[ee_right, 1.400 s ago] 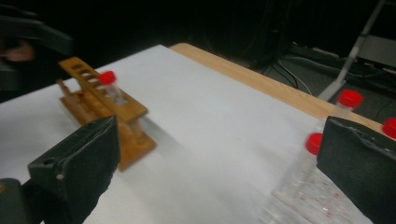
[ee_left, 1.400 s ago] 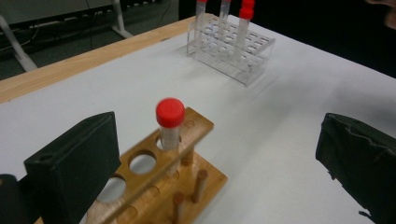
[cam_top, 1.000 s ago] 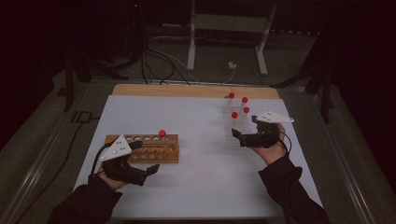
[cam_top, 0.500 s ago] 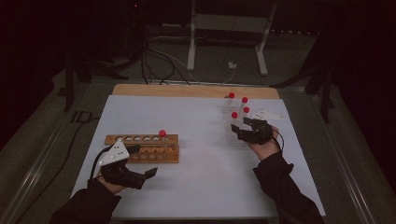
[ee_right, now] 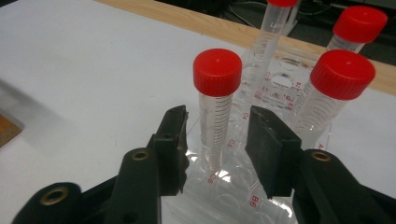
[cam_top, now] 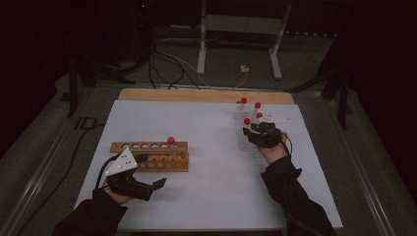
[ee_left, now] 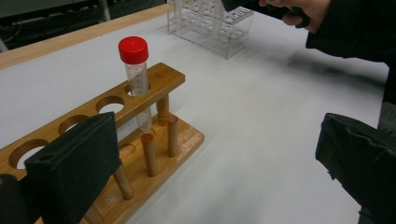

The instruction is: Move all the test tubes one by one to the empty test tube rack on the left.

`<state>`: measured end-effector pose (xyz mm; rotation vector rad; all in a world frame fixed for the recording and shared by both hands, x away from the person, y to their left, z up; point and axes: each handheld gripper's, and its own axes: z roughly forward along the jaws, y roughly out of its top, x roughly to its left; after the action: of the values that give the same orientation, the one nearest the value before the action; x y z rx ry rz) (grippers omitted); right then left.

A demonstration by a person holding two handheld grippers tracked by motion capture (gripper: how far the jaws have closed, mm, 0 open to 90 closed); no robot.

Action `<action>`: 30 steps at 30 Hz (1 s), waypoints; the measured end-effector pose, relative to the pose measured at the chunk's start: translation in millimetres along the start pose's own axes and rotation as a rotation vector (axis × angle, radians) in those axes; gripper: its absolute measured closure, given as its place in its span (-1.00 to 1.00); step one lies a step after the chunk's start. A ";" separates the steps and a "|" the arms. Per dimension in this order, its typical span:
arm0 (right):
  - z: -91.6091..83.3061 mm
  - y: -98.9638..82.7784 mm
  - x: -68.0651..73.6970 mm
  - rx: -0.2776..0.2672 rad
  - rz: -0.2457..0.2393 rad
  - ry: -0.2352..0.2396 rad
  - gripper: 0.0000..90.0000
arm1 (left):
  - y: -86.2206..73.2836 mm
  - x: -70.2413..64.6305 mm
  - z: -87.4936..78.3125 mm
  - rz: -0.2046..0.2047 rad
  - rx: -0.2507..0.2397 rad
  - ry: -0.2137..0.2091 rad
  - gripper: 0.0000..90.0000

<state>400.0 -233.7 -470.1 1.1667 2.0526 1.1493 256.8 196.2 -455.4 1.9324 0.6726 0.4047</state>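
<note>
A clear plastic rack (cam_top: 242, 142) at the right holds several red-capped tubes. My right gripper (cam_top: 249, 131) reaches into it from the near side. Its jaws have just been closing and now stand either side of the nearest tube (ee_right: 215, 112), with a thin gap at each pad, so the right gripper (ee_right: 217, 135) is open. At the left, a wooden rack (cam_top: 147, 147) carries one red-capped tube (cam_top: 170, 141) near its right end. My left gripper (cam_top: 151, 171) rests beside it in front, wide open and empty. From the left gripper (ee_left: 215, 177), that tube (ee_left: 135, 70) stands upright in the wooden rack (ee_left: 161, 77).
The white table top (cam_top: 206, 196) stretches between the two racks, with a wooden strip (cam_top: 196, 95) along its far edge. Other tubes (ee_right: 342, 77) stand close to the right of the one between the jaws. Cables and a metal stand (cam_top: 236, 24) lie on the floor beyond.
The right gripper has moved forward and down toward the clear rack, and its jaws have narrowed around the nearest tube. The left gripper has stayed by the wooden rack.
</note>
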 end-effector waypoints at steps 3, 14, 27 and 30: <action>4.3 0.1 0.1 0.012 0.008 0.001 0.41 | -0.2 0.6 0.0 -0.001 0.000 -0.002 -0.99; 12.7 0.4 1.9 0.019 0.009 -0.005 0.65 | -0.8 1.9 0.8 -0.009 0.003 -0.007 -0.99; 5.5 7.8 4.5 0.011 0.005 -0.020 0.67 | -0.2 0.7 1.1 0.006 0.014 -0.008 -0.99; 1.1 11.9 5.1 0.005 0.003 -0.021 0.67 | 0.6 -0.1 0.7 0.009 0.013 -0.009 -0.99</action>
<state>403.4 -225.5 -460.6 1.1791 2.0396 1.1293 257.3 195.4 -455.2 1.9489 0.6624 0.3977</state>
